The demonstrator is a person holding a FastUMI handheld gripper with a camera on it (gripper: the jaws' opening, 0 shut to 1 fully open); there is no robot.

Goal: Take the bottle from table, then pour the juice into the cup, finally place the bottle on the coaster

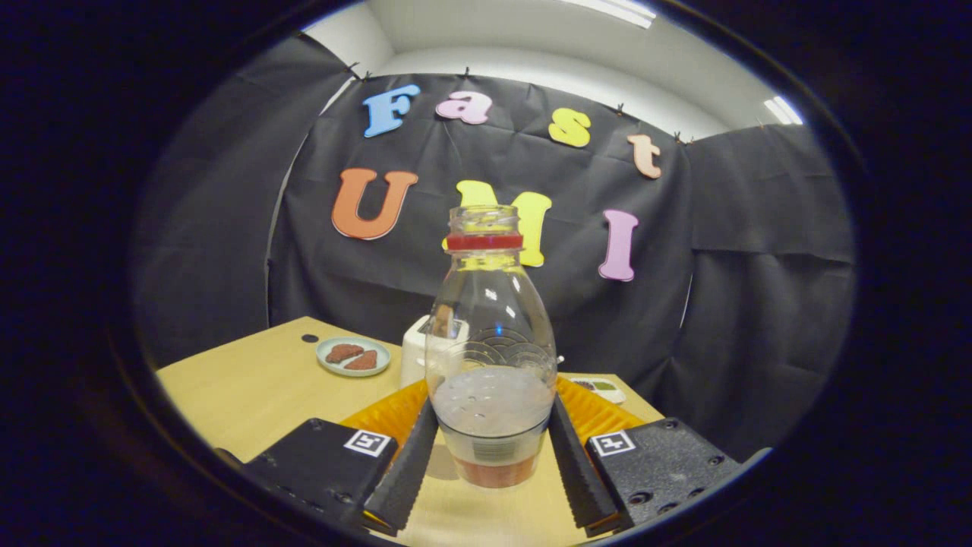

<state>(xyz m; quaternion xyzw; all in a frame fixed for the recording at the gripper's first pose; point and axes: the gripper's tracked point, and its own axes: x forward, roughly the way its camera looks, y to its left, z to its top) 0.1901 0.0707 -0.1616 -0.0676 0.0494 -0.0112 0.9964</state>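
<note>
We see a light wooden bench (243, 387). On it lie an orange mat (387, 414), a small plate (353, 356) with two reddish-brown pieces, a white box (414, 353), a small white dish (604, 388) and an upright clear bottle (490, 357).

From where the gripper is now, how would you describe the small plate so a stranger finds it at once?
On the wooden table, look beyond the gripper, whose fingers flank the clear bottle, toward the black cloth wall. Left of the white box lies the small plate. It is pale green and holds two reddish-brown pieces, unlike the orange mat nearby.
</note>
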